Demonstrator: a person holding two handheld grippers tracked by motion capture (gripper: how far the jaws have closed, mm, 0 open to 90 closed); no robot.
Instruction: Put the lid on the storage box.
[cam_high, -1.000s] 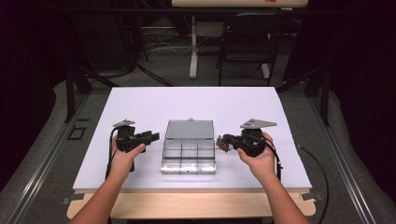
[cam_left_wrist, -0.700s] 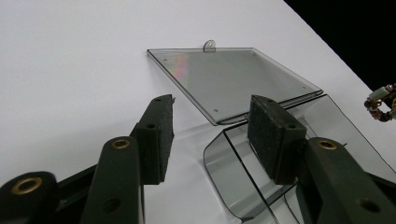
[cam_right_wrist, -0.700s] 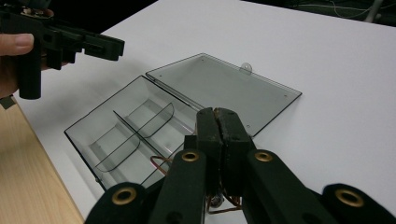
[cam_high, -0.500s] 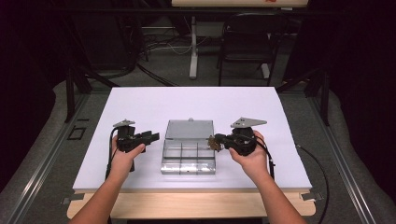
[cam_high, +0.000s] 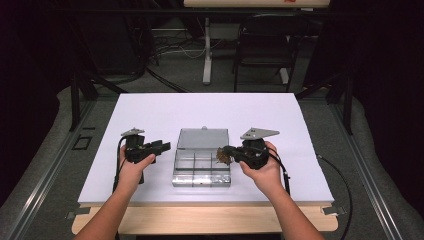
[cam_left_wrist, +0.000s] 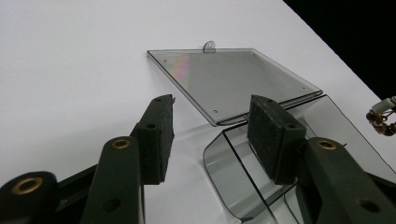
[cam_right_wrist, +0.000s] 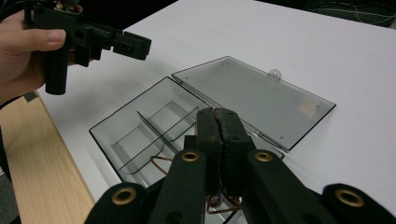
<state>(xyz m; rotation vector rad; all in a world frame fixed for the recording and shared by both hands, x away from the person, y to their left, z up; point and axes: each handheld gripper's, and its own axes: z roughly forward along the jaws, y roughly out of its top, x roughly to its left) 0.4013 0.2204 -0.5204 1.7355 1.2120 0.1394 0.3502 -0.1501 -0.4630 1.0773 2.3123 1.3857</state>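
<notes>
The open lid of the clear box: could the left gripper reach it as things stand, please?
Probably yes. The left gripper has open, empty jaws pointing at the lid, which lies flat on the table with nothing between them. The right gripper is over the box's other side.

High view: overhead, facing forward-down, distant. Gripper views: close, low, each along its own jaws; all share the clear box (cam_high: 202, 159) ahead of them.
</notes>
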